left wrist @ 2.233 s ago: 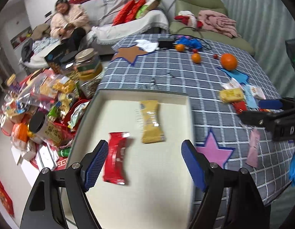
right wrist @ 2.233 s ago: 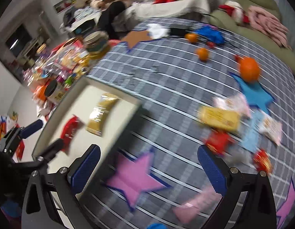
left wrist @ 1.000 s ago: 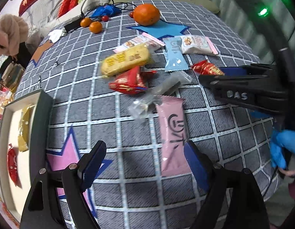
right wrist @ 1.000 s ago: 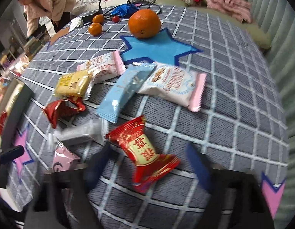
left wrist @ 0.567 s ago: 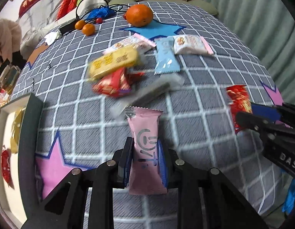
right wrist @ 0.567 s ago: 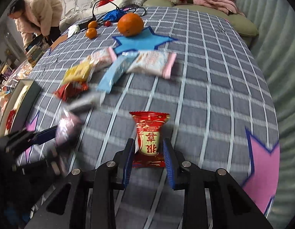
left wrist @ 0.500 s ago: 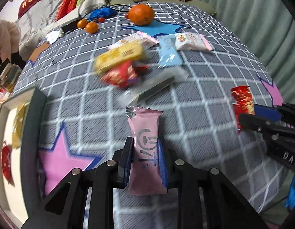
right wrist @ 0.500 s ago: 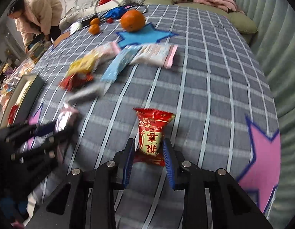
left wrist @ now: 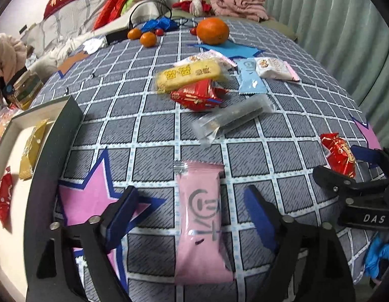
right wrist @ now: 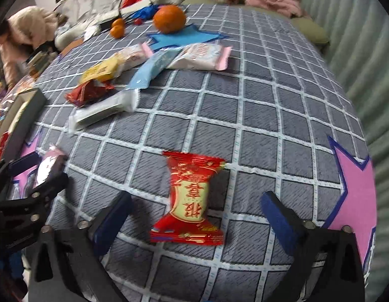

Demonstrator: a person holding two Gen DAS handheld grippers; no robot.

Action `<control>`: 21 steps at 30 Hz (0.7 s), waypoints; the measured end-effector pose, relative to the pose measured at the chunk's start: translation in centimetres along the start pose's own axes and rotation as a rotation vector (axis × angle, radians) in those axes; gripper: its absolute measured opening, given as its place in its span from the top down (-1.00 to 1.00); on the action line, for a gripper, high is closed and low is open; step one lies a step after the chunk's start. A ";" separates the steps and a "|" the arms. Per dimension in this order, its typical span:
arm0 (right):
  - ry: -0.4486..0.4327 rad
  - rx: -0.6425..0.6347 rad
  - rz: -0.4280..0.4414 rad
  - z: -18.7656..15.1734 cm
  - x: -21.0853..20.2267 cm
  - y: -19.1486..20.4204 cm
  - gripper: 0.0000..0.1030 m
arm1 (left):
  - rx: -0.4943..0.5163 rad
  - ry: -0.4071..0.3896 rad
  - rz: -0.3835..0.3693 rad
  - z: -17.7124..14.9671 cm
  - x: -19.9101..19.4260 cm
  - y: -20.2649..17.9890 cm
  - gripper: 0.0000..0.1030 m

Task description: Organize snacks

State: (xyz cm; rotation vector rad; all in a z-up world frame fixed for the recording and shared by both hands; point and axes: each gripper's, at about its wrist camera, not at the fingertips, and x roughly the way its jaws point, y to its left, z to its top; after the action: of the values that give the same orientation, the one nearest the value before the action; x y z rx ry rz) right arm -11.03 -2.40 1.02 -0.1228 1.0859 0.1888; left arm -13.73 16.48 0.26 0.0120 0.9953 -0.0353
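place: home living room | cues: sofa (left wrist: 76, 22) with cushions, checked tablecloth (left wrist: 149, 130) (fruit, snacks scattered)

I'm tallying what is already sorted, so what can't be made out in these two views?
- White shallow tray: the left wrist view's edge cuts it, so its full contents stay unknown; only a gold packet and a red packet show.
- Pink snack packet: in the right wrist view, mostly hidden by the left tool.
- Clear-wrapped dark bar: blurred in the right wrist view, label unreadable.
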 end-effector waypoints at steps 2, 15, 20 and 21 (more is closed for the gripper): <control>-0.043 0.025 -0.013 -0.3 -0.1 0.0 -1.00 | -0.019 -0.012 0.003 -0.1 0.4 0.2 -1.00; -0.113 0.024 -0.019 -1.1 -0.3 0.3 -1.00 | -0.015 -0.055 -0.001 -0.3 0.4 0.1 -1.00; -0.113 0.024 -0.019 -1.2 -0.3 0.3 -1.00 | -0.015 -0.055 -0.001 -0.3 0.4 0.1 -1.00; -0.113 0.025 -0.020 -1.2 -0.3 0.3 -1.00 | -0.016 -0.055 -0.001 -0.3 0.4 0.1 -1.00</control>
State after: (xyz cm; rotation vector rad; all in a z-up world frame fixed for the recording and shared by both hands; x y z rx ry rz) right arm -12.24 -2.37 0.79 -0.0996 0.9734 0.1628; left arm -13.77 16.55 -0.25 -0.0035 0.9406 -0.0283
